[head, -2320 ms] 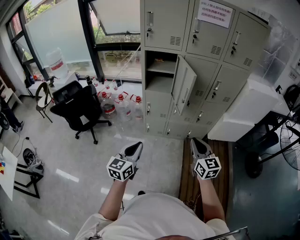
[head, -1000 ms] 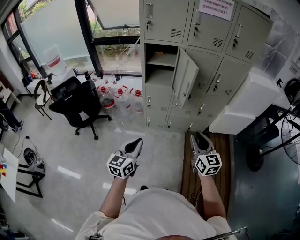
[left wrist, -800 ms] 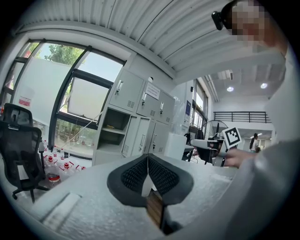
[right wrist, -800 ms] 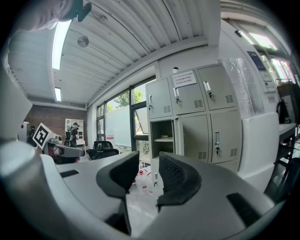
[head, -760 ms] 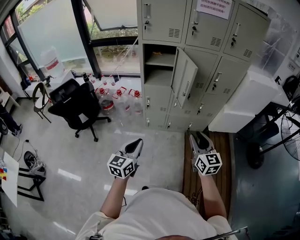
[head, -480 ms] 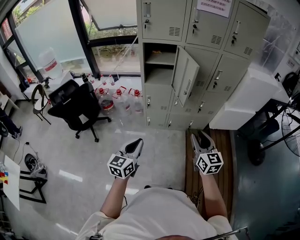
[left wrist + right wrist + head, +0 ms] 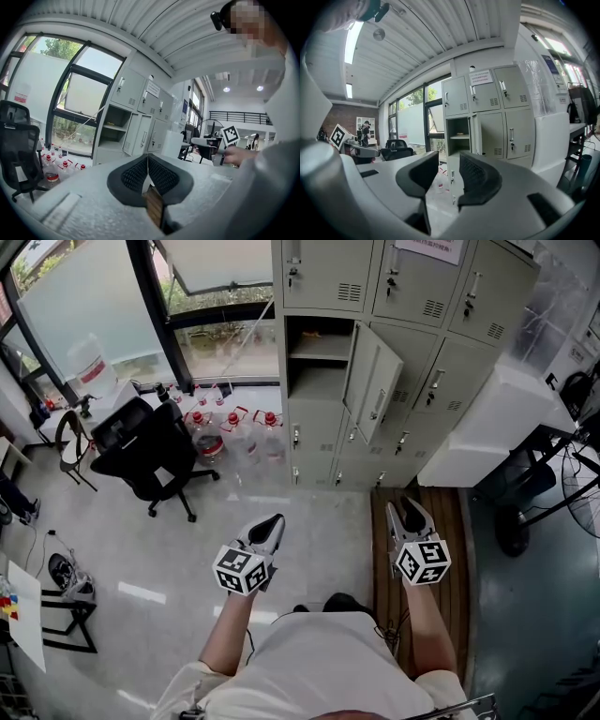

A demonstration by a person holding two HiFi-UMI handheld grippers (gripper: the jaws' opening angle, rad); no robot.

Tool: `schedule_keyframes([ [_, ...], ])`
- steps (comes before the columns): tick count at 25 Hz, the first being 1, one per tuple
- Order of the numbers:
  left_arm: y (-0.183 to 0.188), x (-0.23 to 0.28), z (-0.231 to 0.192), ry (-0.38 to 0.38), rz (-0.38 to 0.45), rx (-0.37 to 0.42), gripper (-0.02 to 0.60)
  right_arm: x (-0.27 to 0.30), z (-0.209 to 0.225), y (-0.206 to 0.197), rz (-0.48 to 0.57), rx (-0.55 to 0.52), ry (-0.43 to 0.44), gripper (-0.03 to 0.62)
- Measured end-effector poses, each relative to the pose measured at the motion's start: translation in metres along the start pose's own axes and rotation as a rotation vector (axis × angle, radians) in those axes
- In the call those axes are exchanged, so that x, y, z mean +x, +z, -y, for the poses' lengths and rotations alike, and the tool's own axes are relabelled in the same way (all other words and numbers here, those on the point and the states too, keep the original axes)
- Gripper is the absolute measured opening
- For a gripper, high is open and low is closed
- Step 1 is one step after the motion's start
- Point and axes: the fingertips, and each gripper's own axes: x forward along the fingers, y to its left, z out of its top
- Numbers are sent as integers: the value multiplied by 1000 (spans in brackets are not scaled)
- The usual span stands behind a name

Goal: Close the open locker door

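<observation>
A bank of grey lockers (image 7: 441, 306) stands ahead against the wall. One middle compartment (image 7: 317, 357) is open, and its door (image 7: 373, 381) swings out toward me on right-side hinges. A shelf shows inside. My left gripper (image 7: 271, 524) is held low over the floor, far short of the lockers, with its jaws shut and nothing between them. My right gripper (image 7: 411, 510) is at the same height over a wooden strip, with its jaws open and empty. The right gripper view looks at the open compartment (image 7: 458, 136) and the edge-on door (image 7: 475, 133). The left gripper (image 7: 147, 165) points toward the lockers (image 7: 140, 117).
A black office chair (image 7: 150, 446) stands at the left. Several water bottles (image 7: 230, 427) sit by the window. A large white unit (image 7: 497, 432) is right of the lockers, with a fan (image 7: 577, 512) beyond. A wooden floor strip (image 7: 450, 521) runs under my right gripper.
The right gripper's jaws have spread apart and it has shifted slightly right. The head view has drifted a little toward the lockers. The left gripper stays put.
</observation>
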Motion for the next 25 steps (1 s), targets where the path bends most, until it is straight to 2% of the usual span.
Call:
schedule_keyframes([
  [13, 1, 29, -34, 29, 4, -26, 15, 46, 16, -5, -27, 10, 8, 126],
  [25, 19, 119, -78, 57, -15, -34, 15, 140, 70, 0, -48, 35, 39, 126],
])
